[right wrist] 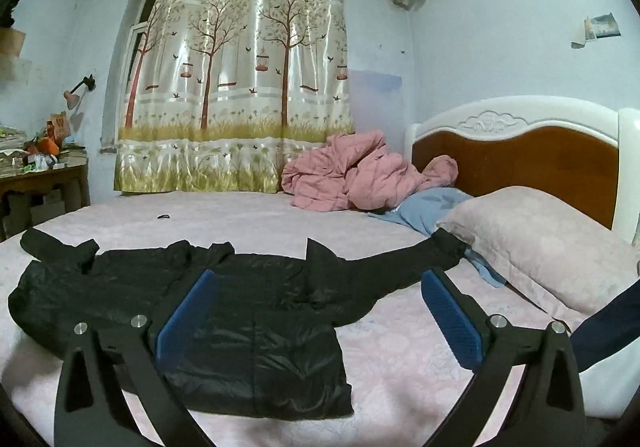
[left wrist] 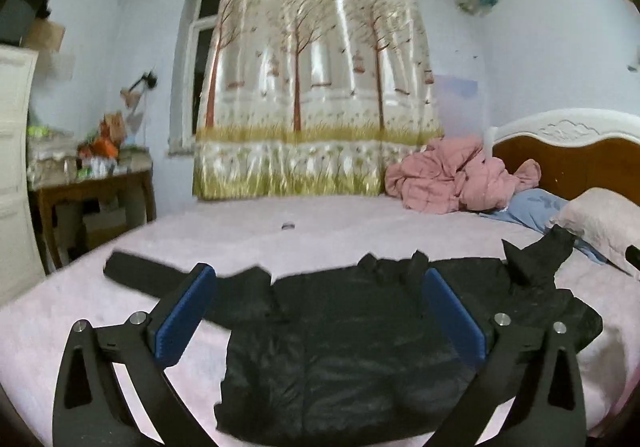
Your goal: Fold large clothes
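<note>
A black shiny jacket lies spread flat on the pink bed sheet, one sleeve stretched to the left, the other rumpled toward the right. The same jacket shows in the right wrist view, its right sleeve reaching to the pillow. My left gripper hovers above the jacket's body, open wide, nothing between its blue pads. Over the jacket's right side, my right gripper also stands open and holds nothing.
A pink quilt and blue cloth are heaped at the far side by the wooden headboard. A pale pillow lies right. A small dark object rests on the sheet. A cluttered side table stands left; a dark sleeve shows at right.
</note>
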The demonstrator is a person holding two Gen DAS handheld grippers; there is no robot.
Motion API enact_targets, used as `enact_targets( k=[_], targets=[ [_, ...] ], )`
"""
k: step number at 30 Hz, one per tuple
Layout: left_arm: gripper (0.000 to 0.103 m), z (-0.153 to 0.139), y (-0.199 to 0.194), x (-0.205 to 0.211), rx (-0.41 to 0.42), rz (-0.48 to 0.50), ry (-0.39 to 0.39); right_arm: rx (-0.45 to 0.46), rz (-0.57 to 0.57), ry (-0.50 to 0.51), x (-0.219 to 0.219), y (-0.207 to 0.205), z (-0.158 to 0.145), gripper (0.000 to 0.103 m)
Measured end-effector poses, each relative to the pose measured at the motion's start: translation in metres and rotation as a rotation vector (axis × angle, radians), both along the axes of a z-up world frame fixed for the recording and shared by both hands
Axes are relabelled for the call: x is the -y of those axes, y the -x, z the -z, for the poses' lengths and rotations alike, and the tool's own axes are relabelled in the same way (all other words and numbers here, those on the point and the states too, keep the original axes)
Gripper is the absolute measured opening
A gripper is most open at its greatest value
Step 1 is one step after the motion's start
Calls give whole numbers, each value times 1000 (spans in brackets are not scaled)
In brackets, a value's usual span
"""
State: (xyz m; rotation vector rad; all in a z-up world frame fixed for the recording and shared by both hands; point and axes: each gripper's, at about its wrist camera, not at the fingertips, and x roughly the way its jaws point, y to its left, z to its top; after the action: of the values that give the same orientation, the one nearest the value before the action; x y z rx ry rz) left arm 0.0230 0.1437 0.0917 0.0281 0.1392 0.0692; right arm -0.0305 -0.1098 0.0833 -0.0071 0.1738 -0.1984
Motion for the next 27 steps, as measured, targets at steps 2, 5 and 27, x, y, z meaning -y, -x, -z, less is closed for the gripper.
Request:
enact_targets(
  k=[2,5,27],
  targets=[
    [103,-7,1,6,16,22,-7,33,34,10,-1,4,0,103],
    [103,-12,1,14,26,53,-4,131,103,51,-5,15,-5,103],
    [103,-55,-161,58,-84,195,100,-157,-160,-607,176,-177,-17,92]
  ],
)
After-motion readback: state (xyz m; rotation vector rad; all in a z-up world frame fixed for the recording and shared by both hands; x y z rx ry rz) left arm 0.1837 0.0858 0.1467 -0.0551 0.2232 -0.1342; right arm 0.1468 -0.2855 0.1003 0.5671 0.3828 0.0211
